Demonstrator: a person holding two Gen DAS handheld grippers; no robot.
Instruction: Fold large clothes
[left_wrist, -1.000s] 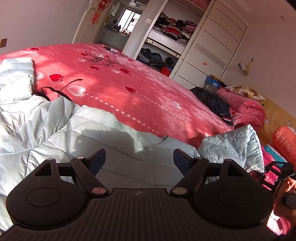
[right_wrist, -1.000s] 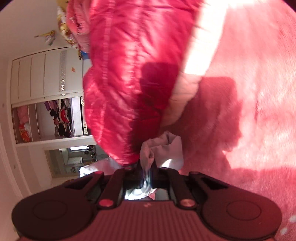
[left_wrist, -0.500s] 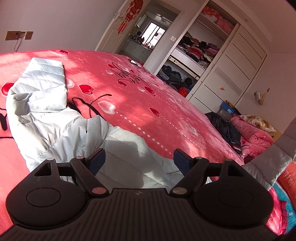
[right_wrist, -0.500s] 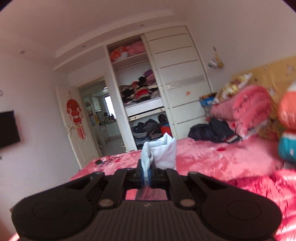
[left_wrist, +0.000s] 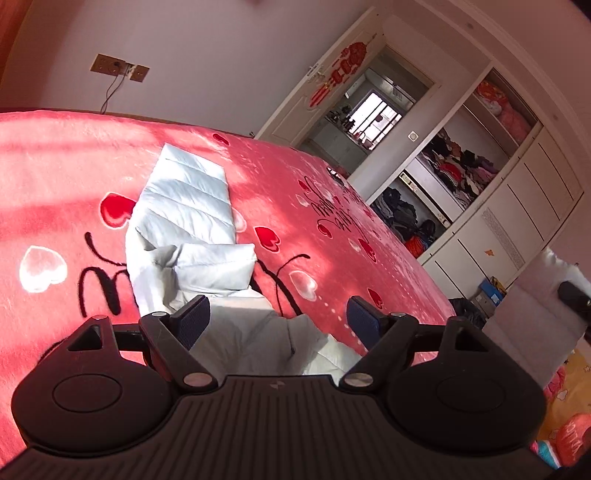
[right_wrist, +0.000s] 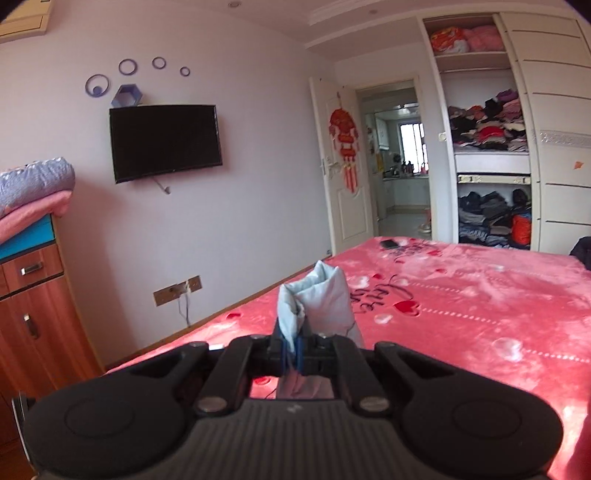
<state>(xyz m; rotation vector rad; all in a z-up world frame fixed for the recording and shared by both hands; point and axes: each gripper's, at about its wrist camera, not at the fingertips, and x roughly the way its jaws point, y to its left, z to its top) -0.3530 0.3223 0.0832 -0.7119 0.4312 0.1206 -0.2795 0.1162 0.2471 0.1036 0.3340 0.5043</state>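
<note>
Compared with a second ago, the right tongs (right_wrist: 293, 349) have rolled from a sideways view against a red quilted mass to a level view across the bedroom, carrying their pinch of pale fabric with them; the left wrist view has also shifted, now taking in more of the jacket's far sleeve.

Right tongs: clenched on a bunched fold of the pale blue puffer jacket (right_wrist: 317, 299), which stands up between the closed pads.

Left tongs (left_wrist: 279, 319): released, jaws wide apart, nothing between them, hovering over the jacket (left_wrist: 188, 225).

Jacket location: spread on the red heart-print bed cover (left_wrist: 55, 177), one sleeve stretched toward the far edge, part of the body folded over itself just ahead of the left tongs. A lifted section (left_wrist: 532, 317) shows at the right edge of the left wrist view.

Surroundings: open wardrobe (right_wrist: 487, 147), wall-mounted television (right_wrist: 166, 140).
</note>
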